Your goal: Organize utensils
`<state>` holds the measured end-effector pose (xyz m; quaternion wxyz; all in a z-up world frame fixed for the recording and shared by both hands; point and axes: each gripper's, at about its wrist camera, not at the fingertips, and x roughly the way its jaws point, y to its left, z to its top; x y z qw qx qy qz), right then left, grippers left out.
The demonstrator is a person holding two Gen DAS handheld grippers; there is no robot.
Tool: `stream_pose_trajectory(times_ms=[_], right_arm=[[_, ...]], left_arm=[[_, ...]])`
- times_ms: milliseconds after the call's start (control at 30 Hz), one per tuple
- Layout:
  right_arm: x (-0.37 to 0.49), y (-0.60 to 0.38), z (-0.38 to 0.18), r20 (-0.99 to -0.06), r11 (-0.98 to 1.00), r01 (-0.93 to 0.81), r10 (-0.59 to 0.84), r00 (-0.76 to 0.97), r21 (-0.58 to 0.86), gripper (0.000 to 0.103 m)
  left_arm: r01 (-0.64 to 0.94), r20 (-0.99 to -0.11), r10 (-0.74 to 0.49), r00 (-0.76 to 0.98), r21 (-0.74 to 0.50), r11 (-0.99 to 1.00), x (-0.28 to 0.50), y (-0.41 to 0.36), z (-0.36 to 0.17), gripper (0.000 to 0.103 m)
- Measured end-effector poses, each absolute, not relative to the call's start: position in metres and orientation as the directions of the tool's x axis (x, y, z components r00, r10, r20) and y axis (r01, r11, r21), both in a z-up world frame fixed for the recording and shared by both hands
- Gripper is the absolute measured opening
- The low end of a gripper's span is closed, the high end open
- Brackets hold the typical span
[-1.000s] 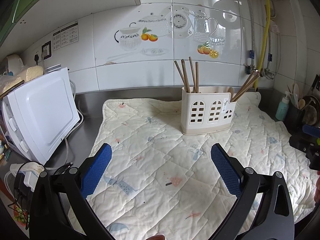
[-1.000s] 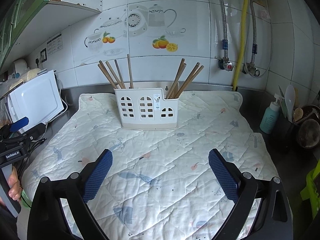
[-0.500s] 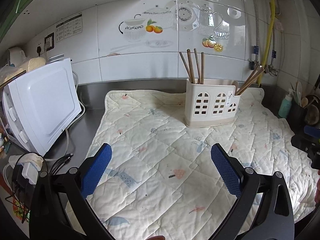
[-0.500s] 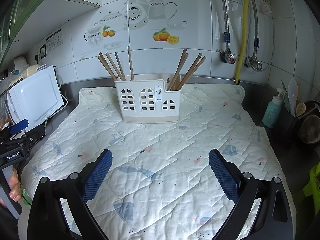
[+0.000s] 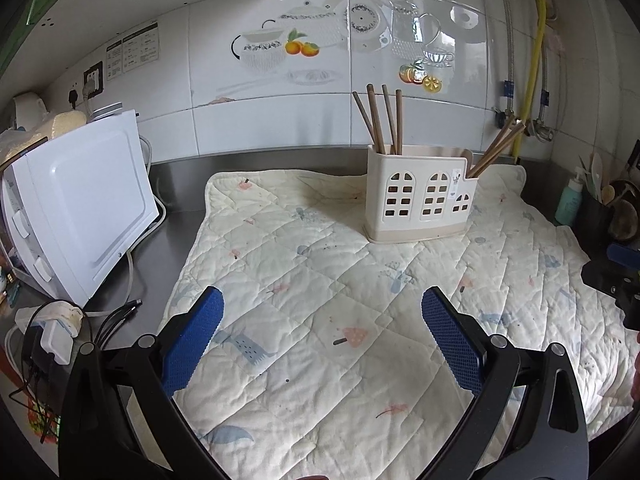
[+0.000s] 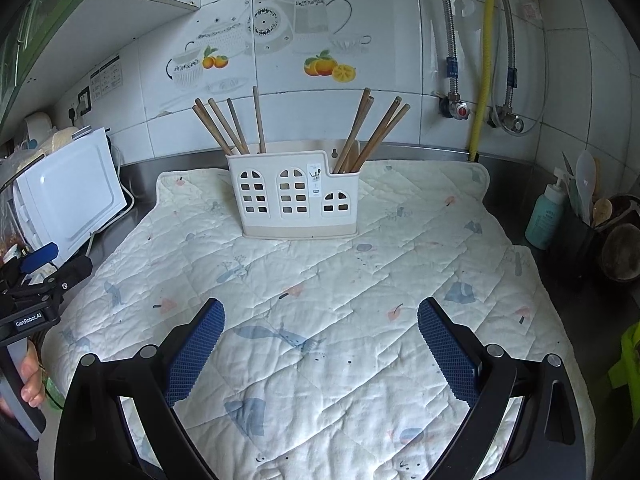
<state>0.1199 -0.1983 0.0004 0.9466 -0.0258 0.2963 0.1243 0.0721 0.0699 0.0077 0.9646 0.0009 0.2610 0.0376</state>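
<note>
Your left gripper (image 5: 322, 322) and right gripper (image 6: 320, 322) gape empty; brown wooden chopsticks (image 6: 228, 126) stand sorted in the cream plastic window-cut holder (image 6: 296, 200).

A home kitchen: glossy white wall tiles (image 6: 392, 32) printed with teapots and oranges run behind a stainless steel table (image 5: 176, 224) covered by a quilted mat (image 6: 320, 280). A white microwave (image 5: 80, 204) stands at the left, water pipes and a yellow hose (image 6: 486, 60) hang on the wall, and a soap bottle (image 6: 546, 216) sits beside spoons in a dark holder (image 6: 578, 236) at the right
</note>
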Motion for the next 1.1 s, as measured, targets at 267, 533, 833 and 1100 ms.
stream_pose_trajectory(times_ms=[267,533,833,1100], right_arm=[[0.1201,-0.1979,-0.0044,-0.577,0.967,-0.253,0.222,0.786,0.028,0.094],[0.1203,-0.1974,-0.0053,-0.578,0.967,-0.255,0.224,0.784,0.029,0.094],[0.1201,-0.1965,-0.0064,-0.583,0.965,-0.259,0.228,0.779,0.032,0.094],[0.1201,-0.1965,-0.0065,-0.584,0.965,-0.259,0.230,0.778,0.034,0.094]], left_arm=[[-0.064,-0.508,0.068,0.859,0.025,0.998,0.0715,0.0668,0.0060,0.098],[-0.058,-0.511,0.063,0.857,0.025,0.998,0.0719,0.0656,0.0049,0.098],[-0.051,-0.518,0.057,0.854,0.025,0.998,0.0720,0.0642,0.0022,0.098],[-0.052,-0.519,0.059,0.853,0.028,0.998,0.0724,0.0633,0.0014,0.098]])
